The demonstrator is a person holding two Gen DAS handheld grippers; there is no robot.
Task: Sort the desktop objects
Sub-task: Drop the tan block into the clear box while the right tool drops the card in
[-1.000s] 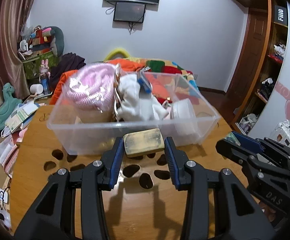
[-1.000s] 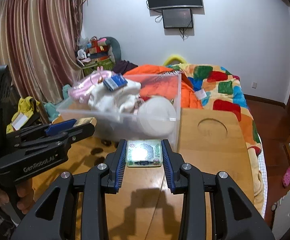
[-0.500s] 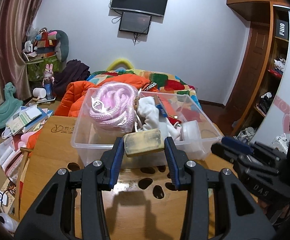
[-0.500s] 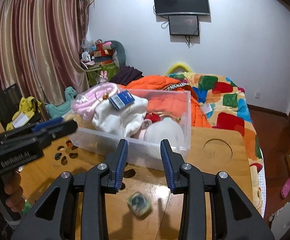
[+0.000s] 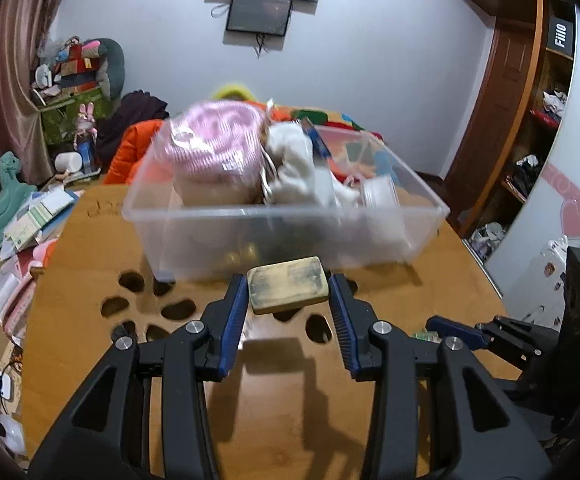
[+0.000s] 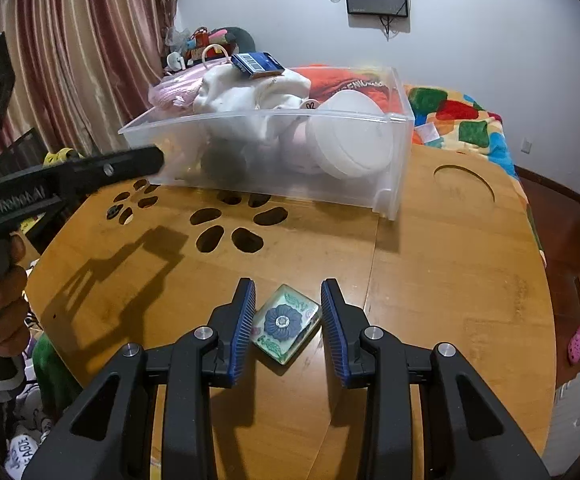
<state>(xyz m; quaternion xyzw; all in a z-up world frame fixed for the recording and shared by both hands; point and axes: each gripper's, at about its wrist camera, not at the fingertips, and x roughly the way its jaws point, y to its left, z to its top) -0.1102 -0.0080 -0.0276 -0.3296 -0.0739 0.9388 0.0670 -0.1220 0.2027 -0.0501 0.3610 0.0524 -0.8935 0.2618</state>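
Observation:
My left gripper (image 5: 288, 281) is shut on a tan rectangular block (image 5: 288, 291) with dark smudges, held above the wooden table (image 5: 90, 272) just in front of the clear plastic bin (image 5: 282, 212). My right gripper (image 6: 288, 285) has a narrow gap between its jaws and grips nothing. A glass tile with a blue flower (image 6: 284, 322) lies flat on the table (image 6: 449, 260), turned diagonally, beneath that gap. In the right wrist view the left gripper (image 6: 146, 160) reaches in from the left toward the bin (image 6: 266, 114). The right gripper (image 5: 449, 330) shows low at the right of the left wrist view.
The bin holds a pink knit bundle (image 5: 214, 140), white cloth (image 6: 250, 92), a blue box (image 6: 257, 63) and a white round container (image 6: 349, 144). Petal-shaped cut-outs (image 6: 230, 224) pierce the tabletop, with a round recess (image 6: 463, 184) at the right. Clutter lies beyond the left edge (image 5: 30, 216).
The flower tile has left the right gripper's jaws and dropped onto the table. The right gripper has come down over it. The left gripper still holds the tan block.

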